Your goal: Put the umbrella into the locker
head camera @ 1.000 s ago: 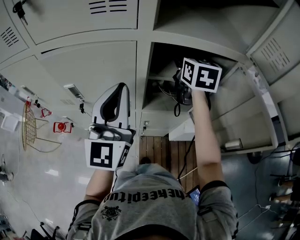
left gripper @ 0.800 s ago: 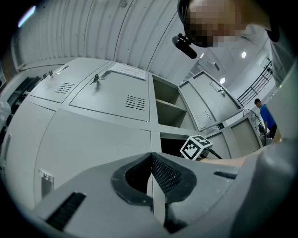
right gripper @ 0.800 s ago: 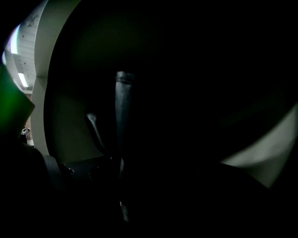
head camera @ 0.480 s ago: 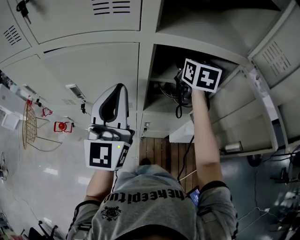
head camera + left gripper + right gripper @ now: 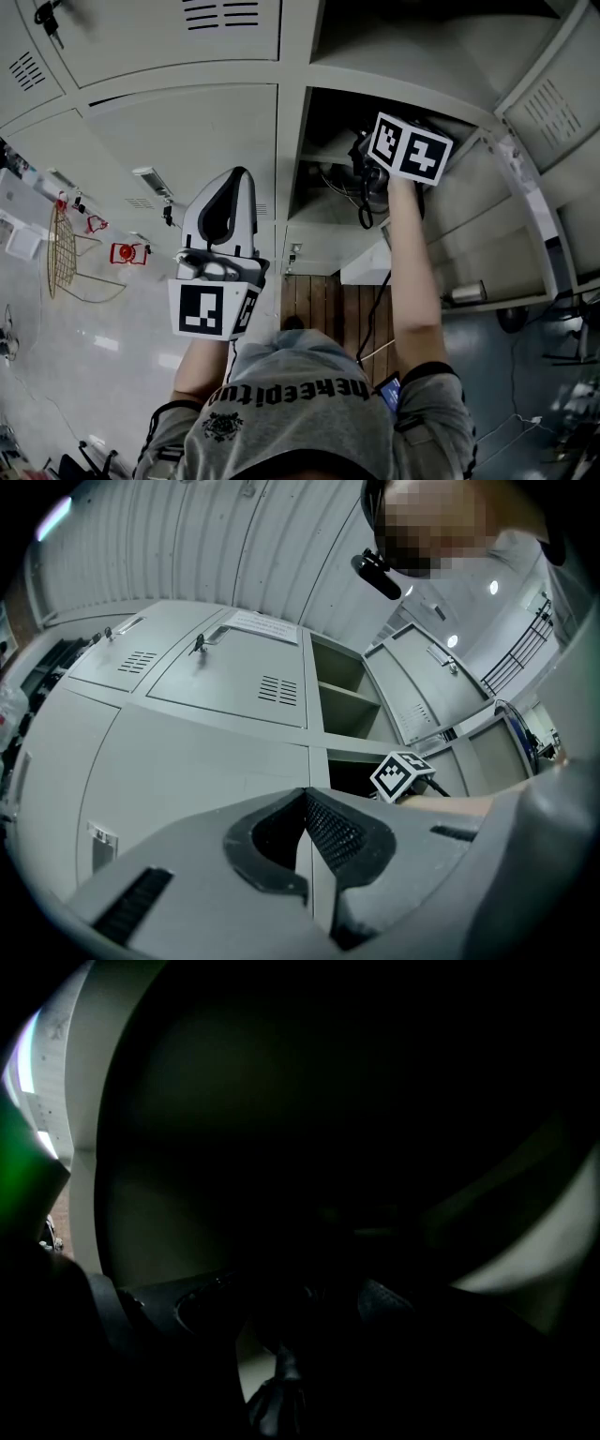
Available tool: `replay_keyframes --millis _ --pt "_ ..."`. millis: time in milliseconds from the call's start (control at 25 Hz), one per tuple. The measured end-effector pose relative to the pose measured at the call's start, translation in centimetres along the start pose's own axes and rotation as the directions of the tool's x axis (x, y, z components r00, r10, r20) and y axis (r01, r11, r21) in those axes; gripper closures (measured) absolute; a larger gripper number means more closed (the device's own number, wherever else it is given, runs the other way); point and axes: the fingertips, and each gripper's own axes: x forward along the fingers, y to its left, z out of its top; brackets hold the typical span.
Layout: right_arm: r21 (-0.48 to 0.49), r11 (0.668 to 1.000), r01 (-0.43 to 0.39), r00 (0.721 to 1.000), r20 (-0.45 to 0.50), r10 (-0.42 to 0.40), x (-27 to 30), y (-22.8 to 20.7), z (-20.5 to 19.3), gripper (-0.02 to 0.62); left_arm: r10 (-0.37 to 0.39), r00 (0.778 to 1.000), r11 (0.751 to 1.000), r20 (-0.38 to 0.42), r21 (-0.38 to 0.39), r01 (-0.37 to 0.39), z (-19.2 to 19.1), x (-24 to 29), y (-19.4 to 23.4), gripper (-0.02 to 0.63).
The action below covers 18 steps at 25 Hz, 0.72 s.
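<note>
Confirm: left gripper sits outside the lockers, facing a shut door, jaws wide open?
Wrong on the jaws: the left gripper has them together, nothing between, as the left gripper view shows. It does sit outside the lockers, facing a shut door.

The umbrella (image 5: 364, 183) lies inside the locker (image 5: 309, 169). Left of the locker is 1 closed door (image 5: 178, 141); right of the locker hangs its open door (image 5: 487, 225); far left, a wire basket (image 5: 61, 253).
</note>
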Motion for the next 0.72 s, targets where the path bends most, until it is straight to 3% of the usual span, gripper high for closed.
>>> replay_keyframes --millis 120,320,440,720 --pt "0.010 1.000 -0.028 0.998 0.056 0.028 -1.0 0.7 2.0 0.272 -0.006 1.000 1.000 0.001 -0.004 0.006 0.0 0.0 -0.2 0.601" --pt "-0.002 0.998 -0.065 0.998 0.000 0.065 -1.3 1.6 0.1 0.273 -0.022 1.000 1.000 0.005 0.003 0.022 0.3 0.0 -0.8 0.601" --pt "0.016 0.996 -0.086 0.996 0.035 0.085 -2.3 2.1 0.6 0.284 -0.024 1.000 1.000 0.009 -0.002 0.024 0.5 0.1 -0.7 0.601" --pt "-0.025 0.998 -0.062 0.996 0.066 0.064 -4.3 2.4 0.0 0.481 -0.052 0.998 0.999 0.018 0.002 0.052 0.9 0.6 -1.4 0.601"
